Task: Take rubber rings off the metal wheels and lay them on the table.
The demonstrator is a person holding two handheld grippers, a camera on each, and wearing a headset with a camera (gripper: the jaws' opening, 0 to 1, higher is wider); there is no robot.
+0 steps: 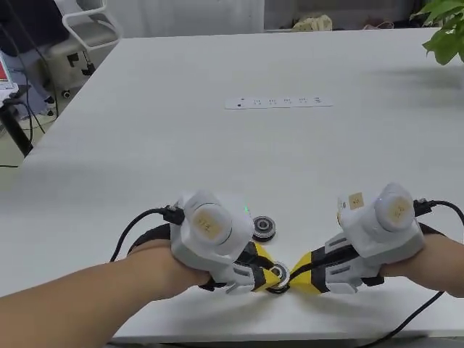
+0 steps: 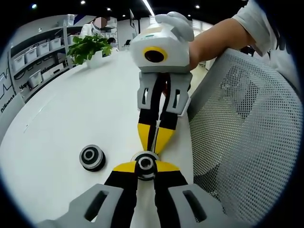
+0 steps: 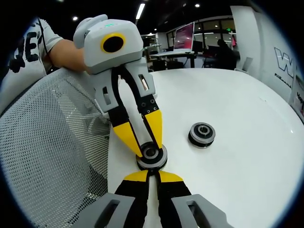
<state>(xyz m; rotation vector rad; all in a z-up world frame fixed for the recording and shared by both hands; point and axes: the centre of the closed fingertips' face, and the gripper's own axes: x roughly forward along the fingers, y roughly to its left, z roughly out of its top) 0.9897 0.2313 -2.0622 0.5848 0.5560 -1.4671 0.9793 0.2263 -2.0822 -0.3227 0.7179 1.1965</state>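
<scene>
Rubber ring, not yet off its metal wheel, lay near a second wheel on the worktop, the left hand-held gripper clamped across the wheel, the right hand-held gripper pinched on the ring's rim; that thin bite might slip under pull.

White table — power strip far back, loose wheel near front edge

White table, power strip — leafy plant, mesh chair, shelves of bins, ceiling lights.
</scene>
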